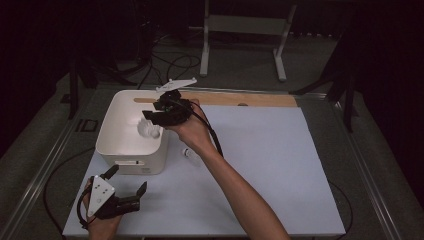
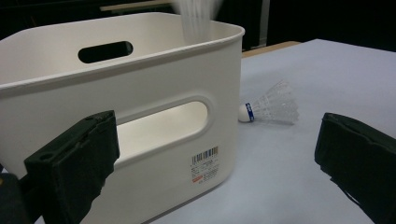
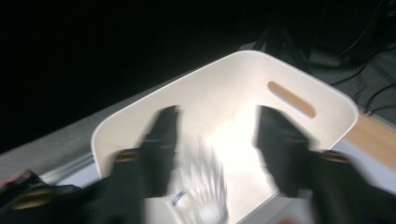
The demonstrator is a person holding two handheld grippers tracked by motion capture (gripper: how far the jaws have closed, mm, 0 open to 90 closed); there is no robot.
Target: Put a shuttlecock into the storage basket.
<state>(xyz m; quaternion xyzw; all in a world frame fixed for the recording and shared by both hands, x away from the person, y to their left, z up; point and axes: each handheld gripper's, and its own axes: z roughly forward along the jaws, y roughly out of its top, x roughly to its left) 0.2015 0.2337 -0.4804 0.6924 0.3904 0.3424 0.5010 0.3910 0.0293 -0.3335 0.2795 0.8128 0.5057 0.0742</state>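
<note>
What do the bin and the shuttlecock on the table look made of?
Bin: likely moulded plastic, white, smooth semi-matte; rounded corners, cut-out handles, barcode sticker.
Shuttlecock: probably synthetic; translucent white ribbed skirt, white rounded head with blue band. Head material unclear.

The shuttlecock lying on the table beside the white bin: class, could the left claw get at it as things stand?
Probably yes. The shuttlecock lies on bare table right of the bin, and the left claw stands open with nothing between them.
</note>
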